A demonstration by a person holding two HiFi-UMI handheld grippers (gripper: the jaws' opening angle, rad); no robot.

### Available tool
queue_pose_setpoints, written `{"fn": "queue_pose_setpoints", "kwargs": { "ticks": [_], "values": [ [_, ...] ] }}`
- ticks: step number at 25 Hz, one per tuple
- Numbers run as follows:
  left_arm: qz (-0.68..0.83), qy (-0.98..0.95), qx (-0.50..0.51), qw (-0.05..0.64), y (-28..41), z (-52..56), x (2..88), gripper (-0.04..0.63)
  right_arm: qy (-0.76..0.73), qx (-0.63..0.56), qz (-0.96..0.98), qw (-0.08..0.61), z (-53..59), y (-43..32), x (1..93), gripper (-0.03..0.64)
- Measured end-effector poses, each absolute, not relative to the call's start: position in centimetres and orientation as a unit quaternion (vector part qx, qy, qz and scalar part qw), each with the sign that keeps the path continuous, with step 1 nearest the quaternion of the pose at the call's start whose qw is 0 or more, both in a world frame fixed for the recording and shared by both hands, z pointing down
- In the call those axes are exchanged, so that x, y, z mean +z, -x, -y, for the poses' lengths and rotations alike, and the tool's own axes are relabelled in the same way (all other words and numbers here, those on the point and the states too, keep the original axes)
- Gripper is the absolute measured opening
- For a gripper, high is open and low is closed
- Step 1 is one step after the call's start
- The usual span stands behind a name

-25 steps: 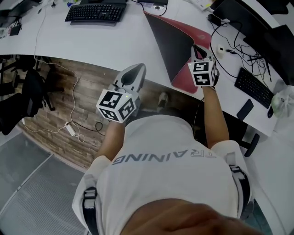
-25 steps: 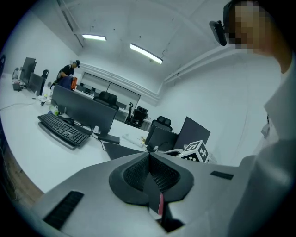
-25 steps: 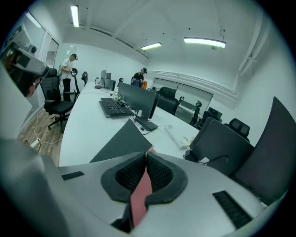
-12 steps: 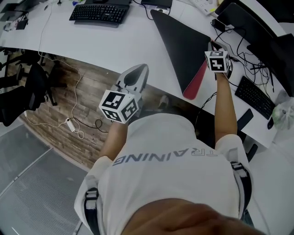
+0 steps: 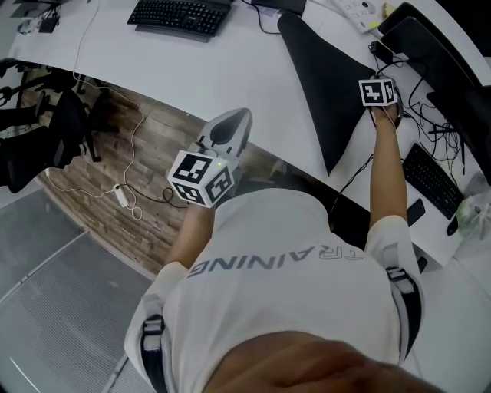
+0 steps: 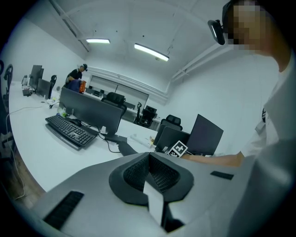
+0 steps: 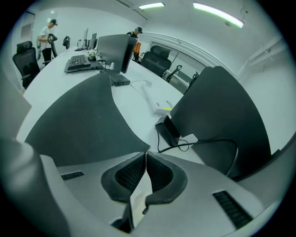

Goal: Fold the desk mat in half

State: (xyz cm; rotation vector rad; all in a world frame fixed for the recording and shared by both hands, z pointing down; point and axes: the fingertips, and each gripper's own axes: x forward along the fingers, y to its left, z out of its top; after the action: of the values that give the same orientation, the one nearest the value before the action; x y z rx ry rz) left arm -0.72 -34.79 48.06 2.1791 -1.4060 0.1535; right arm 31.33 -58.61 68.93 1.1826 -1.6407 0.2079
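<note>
The desk mat (image 5: 322, 84) lies on the white desk (image 5: 230, 65) as a dark, long wedge shape with no red side showing. My right gripper (image 5: 377, 83) is at the mat's far right side, arm stretched out. In the right gripper view the jaws (image 7: 146, 152) are pinched together on the mat's corner, and the dark mat (image 7: 78, 120) spreads away to the left. My left gripper (image 5: 232, 117) hangs off the desk near my body, over the floor. Its jaws (image 6: 149, 155) are shut with nothing between them.
A black keyboard (image 5: 180, 15) lies at the desk's far left. To the right are monitors (image 5: 430, 46), a second keyboard (image 5: 430, 170), cables and a phone (image 5: 414, 211). A monitor stand (image 7: 172, 132) sits just beyond the right jaws. A chair (image 5: 46, 146) and power strip (image 5: 121, 197) are on the floor.
My right gripper has swung away to the far right with the mat's edge. The red underside that showed before has gone, and the mat now shows only its dark face. The left gripper has hardly moved.
</note>
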Motion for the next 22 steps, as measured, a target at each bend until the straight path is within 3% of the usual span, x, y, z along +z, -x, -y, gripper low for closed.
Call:
{"fn": "queue_pose_setpoints", "kwargs": {
  "ticks": [7,10,12,16,22],
  "values": [
    [0.519,-0.810,0.062,0.267,0.9,35.0,48.0,0.028,-0.471,0.085,0.674,0.563,59.2,-31.6,71.8,0.038],
    [0.516,-0.811,0.063,0.268,1.1,34.6,47.8,0.028,-0.476,0.097,0.677,0.552,58.9,-32.0,71.2,0.116],
    [0.514,-0.813,0.061,0.266,1.4,34.6,47.5,0.028,-0.492,0.099,0.682,0.532,58.6,-31.8,69.5,0.124],
    [0.502,-0.825,0.050,0.255,1.6,34.7,46.3,0.028,-0.530,0.126,0.720,0.431,56.0,-30.0,63.3,0.121],
    [0.468,-0.851,0.033,0.235,2.0,34.2,43.8,0.028,-0.562,0.168,0.771,0.248,49.6,-26.8,53.9,0.047]
  ]
}}
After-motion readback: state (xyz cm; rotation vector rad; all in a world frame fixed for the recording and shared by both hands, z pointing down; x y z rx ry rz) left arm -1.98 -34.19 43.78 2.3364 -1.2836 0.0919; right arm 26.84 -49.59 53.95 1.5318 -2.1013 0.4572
